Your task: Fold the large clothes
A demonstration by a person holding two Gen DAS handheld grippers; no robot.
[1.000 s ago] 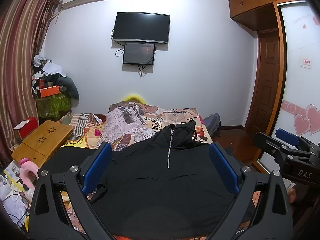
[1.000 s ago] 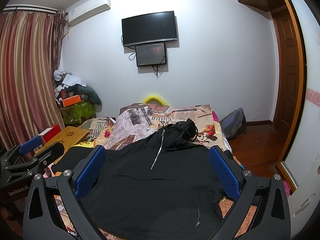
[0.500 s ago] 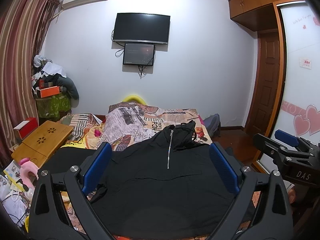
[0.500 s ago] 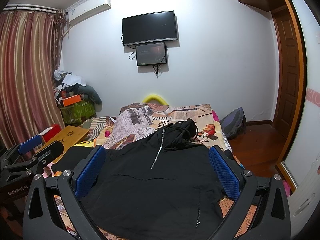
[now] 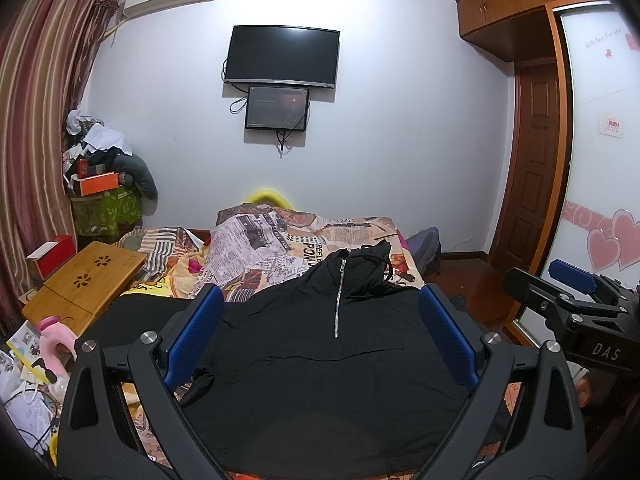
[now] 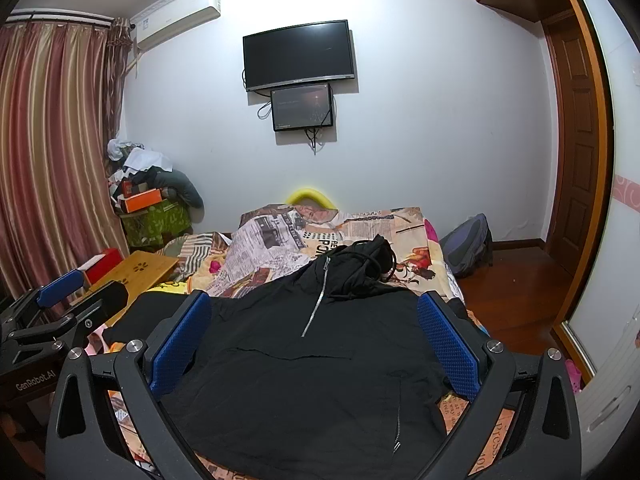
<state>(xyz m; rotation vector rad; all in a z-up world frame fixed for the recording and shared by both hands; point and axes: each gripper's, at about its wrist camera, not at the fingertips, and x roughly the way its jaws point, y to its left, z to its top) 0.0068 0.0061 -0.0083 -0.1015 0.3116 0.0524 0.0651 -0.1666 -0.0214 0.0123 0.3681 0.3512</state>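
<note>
A large black hooded jacket (image 5: 320, 360) with a silver half zip lies spread flat on the bed, hood pointing to the far wall; it also shows in the right wrist view (image 6: 304, 372). My left gripper (image 5: 320, 340) is open and empty, held above the jacket's near part. My right gripper (image 6: 312, 340) is open and empty too, above the same garment. The right gripper shows at the right edge of the left wrist view (image 5: 572, 292), and the left gripper at the left edge of the right wrist view (image 6: 60, 304).
The bed (image 5: 304, 236) has a newspaper-print cover. A wooden lap table (image 5: 84, 284) and a red box (image 5: 52, 260) sit at its left, with clutter below. A backpack (image 6: 468, 248) stands on the wood floor at right, near a door (image 6: 580, 160).
</note>
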